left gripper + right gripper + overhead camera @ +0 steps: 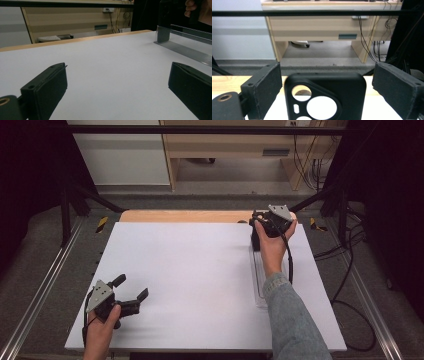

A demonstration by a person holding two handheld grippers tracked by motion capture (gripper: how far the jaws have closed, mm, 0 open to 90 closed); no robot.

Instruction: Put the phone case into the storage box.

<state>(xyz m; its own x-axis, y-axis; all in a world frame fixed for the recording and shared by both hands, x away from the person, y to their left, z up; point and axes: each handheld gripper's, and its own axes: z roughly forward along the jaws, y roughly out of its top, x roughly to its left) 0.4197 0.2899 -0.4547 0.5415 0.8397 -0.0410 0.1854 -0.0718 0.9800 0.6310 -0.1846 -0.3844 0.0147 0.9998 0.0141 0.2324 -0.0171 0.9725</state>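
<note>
One black phone case (325, 97) stands upright between the jaws of the right claw (325, 95), seen from its back, with its camera cut-outs showing pale surface through them. In the right gripper view the two jaws stand wide apart on either side of the case, each with a visible gap to the case's edge, so the claw is spread and not pinching it; whether any part of the claw touches the case lower down cannot be told. In the high view the right claw (263, 222) sits at the far right of the white surface (200, 270), near its wooden far edge, held by the person's right hand (272, 242), with a denim sleeve behind the wrist. The case rests at the far end of one long clear holder (259, 285) that runs along the right side of the surface toward the person; in the left gripper view that holder (185, 48) appears as a grey ridged strip with the dark case (165, 15) rising from its end. The left claw (131, 290) is at the near left of the surface, well apart from the case, in the person's left hand (100, 330); its two jaws are spread wide with nothing between them.
</note>
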